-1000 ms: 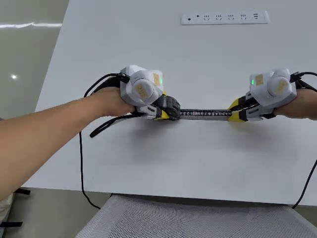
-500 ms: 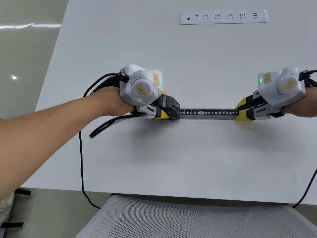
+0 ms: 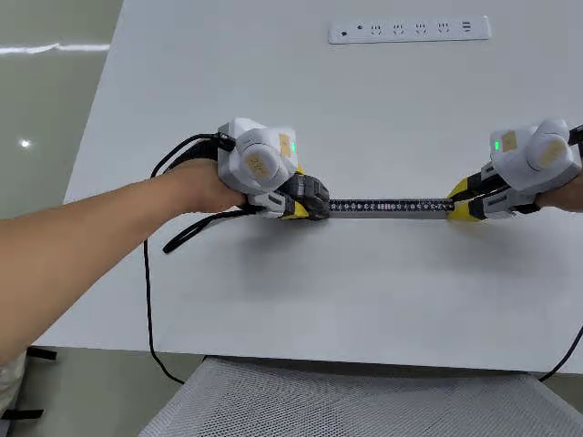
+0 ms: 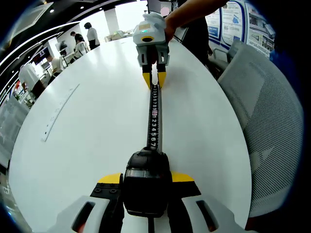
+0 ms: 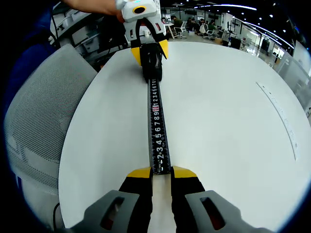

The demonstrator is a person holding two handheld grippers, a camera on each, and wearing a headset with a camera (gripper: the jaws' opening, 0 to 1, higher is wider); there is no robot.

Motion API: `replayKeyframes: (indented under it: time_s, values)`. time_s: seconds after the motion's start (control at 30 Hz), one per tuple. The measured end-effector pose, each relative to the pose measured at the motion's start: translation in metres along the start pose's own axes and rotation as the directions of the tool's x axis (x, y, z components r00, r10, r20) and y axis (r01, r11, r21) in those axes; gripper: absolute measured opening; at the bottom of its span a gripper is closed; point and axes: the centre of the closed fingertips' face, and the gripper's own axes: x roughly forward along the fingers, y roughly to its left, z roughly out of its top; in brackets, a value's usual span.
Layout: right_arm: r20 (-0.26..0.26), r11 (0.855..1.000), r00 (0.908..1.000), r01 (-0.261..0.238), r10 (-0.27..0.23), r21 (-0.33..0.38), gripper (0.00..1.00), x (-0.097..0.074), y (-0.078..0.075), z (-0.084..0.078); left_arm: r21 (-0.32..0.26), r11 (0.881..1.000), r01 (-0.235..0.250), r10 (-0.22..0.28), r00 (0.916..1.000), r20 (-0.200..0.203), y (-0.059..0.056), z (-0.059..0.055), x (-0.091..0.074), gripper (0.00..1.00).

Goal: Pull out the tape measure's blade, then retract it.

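Tape measure [image 3: 311,194] sits on the left part of the white table [image 3: 364,118]. My left claw [image 3: 295,208] is squeezed tight on its black body, one jaw on each side. I hold it there so the body cannot slide when the other end gets tugged. My left hand [image 3: 205,187] is right behind the claw.

From the mouth of the tape measure the blade [image 3: 390,207] goes straight to the right, low over the table, with its numbers facing up. I can't tell if it touches the top. I think it lies flat and straight because both claws are at the same height and pull away from each other. That way it does not bend or twist.

At the right end my right claw [image 3: 462,202] is pinched shut on the tip of the blade. The yellow fingertips [image 5: 140,173] press it from both sides, at the very end, a good spot for pulling.

I think the pulling-out part is well on its way. The next part is letting the blade go back in. I should bring the right claw toward the left one slowly. If I just let go, the blade may snap back fast.

A white power strip [image 3: 410,30] lies farther back, well apart from all this.
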Motion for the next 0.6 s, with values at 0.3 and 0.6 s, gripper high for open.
replayKeyframes:
  time_s: [0.3, 0.6]
  values:
    - [-0.015, 1.000, 0.9999, 0.007, -0.007, 0.007, 0.09, -0.010, -0.001, -0.011, 0.000, 1.000, 0.002, -0.002, 1.0000, -0.001, 0.000, 0.000, 0.000, 0.30]
    - [-0.026, 1.000, 0.9996, 0.013, -0.012, 0.019, 0.09, -0.020, -0.002, -0.024, 0.000, 1.000, 0.000, 0.000, 1.0000, -0.003, 0.000, 0.000, 0.000, 0.30]
